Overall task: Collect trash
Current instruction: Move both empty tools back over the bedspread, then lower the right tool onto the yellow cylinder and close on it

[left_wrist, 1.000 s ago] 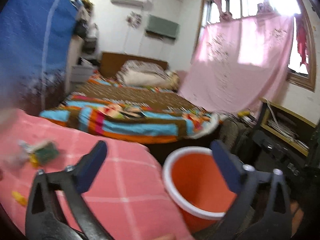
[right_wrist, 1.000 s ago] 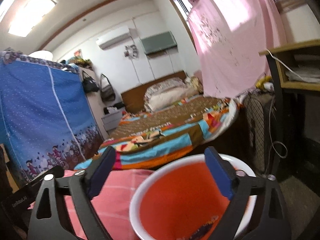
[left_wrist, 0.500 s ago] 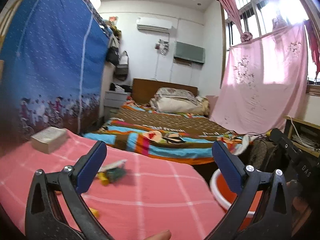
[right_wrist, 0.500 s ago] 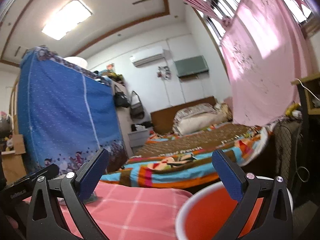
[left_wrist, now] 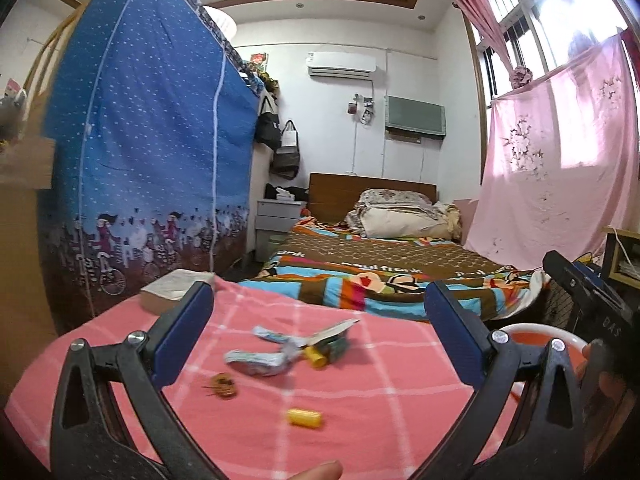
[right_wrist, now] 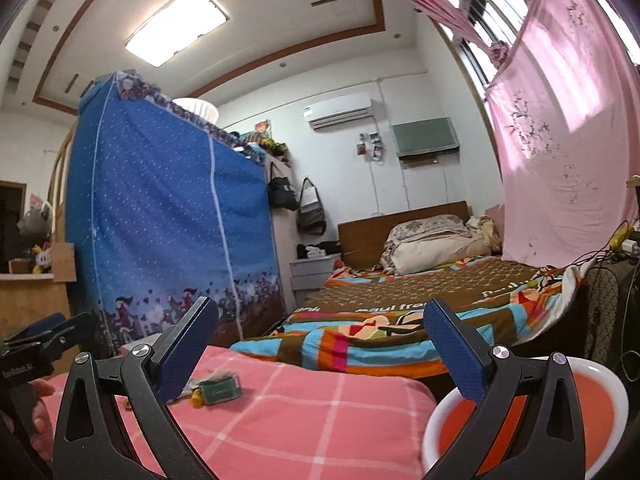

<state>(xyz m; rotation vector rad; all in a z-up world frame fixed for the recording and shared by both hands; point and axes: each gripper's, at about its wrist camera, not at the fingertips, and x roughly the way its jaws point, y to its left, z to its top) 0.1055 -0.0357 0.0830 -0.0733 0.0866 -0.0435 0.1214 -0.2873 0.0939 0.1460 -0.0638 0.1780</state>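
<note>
The left gripper (left_wrist: 316,328) hangs above the pink checked tablecloth (left_wrist: 400,380) with its blue-padded jaws spread wide and nothing between them. The right gripper (right_wrist: 320,344) is likewise released and empty.

Nearest lies a small yellow cylinder (left_wrist: 305,418); it looks light, stiff and prone to roll, so pinching it across its middle seems safest. Just beyond sits a brown tangled scrap (left_wrist: 222,385), probably brittle. Past that is a heap of litter: a crumpled pale-blue plastic wrapper (left_wrist: 258,360), soft and slippery, best gathered at its bunched centre; a second yellow cylinder (left_wrist: 315,358); and a small dark-green box (right_wrist: 220,388) with a white paper flap (left_wrist: 336,327). All seem nearly weightless.

The cloth is soft and may wrinkle under the pads. At the table's right edge stands an orange bucket with a white rim (right_wrist: 520,404), the likely bin. A pale book (left_wrist: 172,291) rests at the far left corner. Beyond are a bed with a striped colourful quilt (left_wrist: 380,276), a blue fabric wardrobe (left_wrist: 148,152) and a pink curtain (left_wrist: 556,152).
</note>
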